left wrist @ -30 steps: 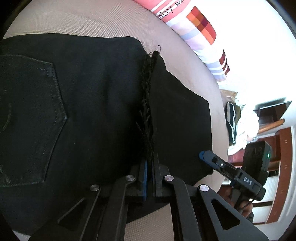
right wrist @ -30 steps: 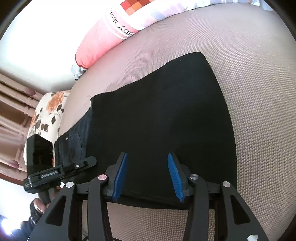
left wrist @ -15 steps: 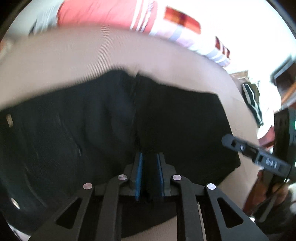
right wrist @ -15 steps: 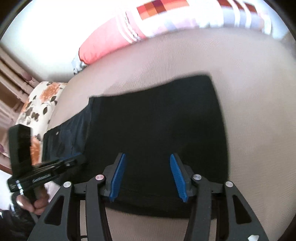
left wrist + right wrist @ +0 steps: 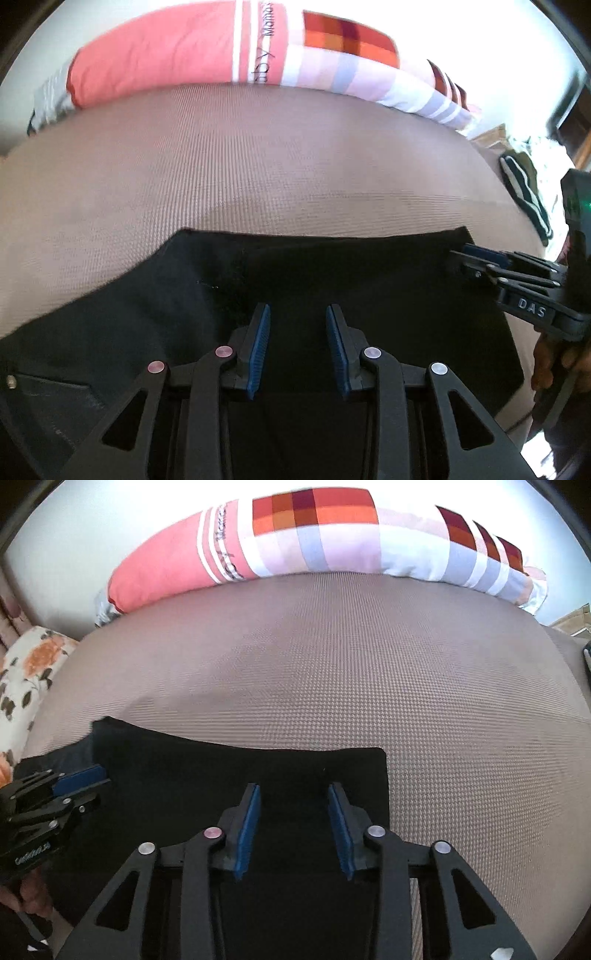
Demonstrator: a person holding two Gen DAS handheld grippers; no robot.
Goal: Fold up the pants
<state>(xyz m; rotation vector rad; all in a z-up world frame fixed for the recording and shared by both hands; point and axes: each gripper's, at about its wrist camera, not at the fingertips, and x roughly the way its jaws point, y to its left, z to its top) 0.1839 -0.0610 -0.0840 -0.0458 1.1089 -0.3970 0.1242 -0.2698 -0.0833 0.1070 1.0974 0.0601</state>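
The black pants (image 5: 332, 273) lie folded flat on the beige bed cover, low in both views (image 5: 207, 764). My left gripper (image 5: 297, 325) is open and empty above the fold, its blue pads apart. My right gripper (image 5: 293, 805) is open and empty above the right end of the pants. The right gripper also shows at the right edge of the left wrist view (image 5: 480, 258), and the left gripper shows at the left edge of the right wrist view (image 5: 74, 779). A back pocket with a rivet (image 5: 11, 380) shows at the lower left.
A long pink and checked pillow (image 5: 258, 59) lies along the far edge of the bed (image 5: 332, 542). A floral pillow (image 5: 26, 679) sits at the left. Dark striped clothing (image 5: 524, 188) and wooden furniture lie off the bed's right side. Bare beige cover (image 5: 369, 657) stretches beyond the pants.
My left gripper has opened and let go of the pants. Both grippers have tilted up and drawn back, so the pants now sit low in view.
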